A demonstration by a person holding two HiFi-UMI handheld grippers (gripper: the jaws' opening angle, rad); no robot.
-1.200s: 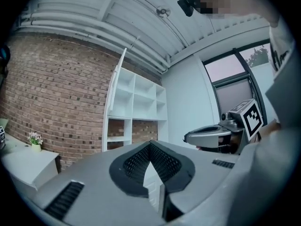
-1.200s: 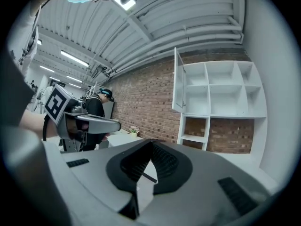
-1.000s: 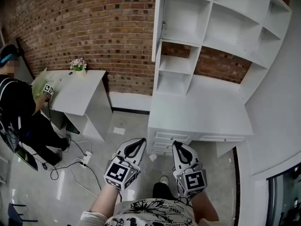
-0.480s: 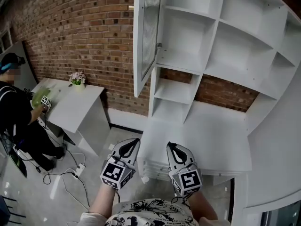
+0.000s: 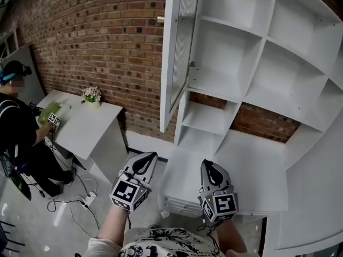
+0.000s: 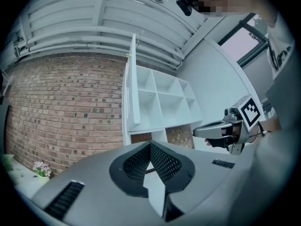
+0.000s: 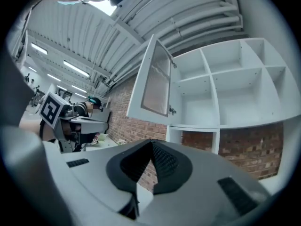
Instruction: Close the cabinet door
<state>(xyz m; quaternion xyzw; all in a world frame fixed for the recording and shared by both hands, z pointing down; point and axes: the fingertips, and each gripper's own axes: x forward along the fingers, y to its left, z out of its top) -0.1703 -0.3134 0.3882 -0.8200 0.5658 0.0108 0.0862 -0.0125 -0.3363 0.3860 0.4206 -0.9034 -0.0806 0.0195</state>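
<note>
The cabinet door [image 5: 179, 52] stands in the upper middle of the head view, swung out from the white shelf unit [image 5: 241, 52] toward the brick wall [image 5: 96, 36]. It is seen almost edge-on and hangs on its hinge side next to the open compartment, so the task has not yet started on the door itself.

Both tools sit low in the frame, well apart from the door and touching nothing. The left gripper [image 5: 143, 162] is at the lower middle-left and the right gripper [image 5: 210, 171] at the lower middle-right, both aimed up toward the shelves. In the left gripper view the door [image 6: 133, 86] is in the upper middle, and the left gripper's [image 6: 151, 147] jaws are pressed together with nothing between them. In the right gripper view the door [image 7: 153, 84] shows its ribbed pane at the upper middle, and the right gripper's [image 7: 151, 145] jaws also meet, empty.

Holding both tongs shut probably suits a push, since a blunt closed tip can press on the door's face without pinching anything. The left gripper sits nearer the door's free edge, so it looks better placed to swing the door toward the shelves.

A person [image 5: 16, 116] works at a white table [image 5: 86, 125] at the left edge.
</note>
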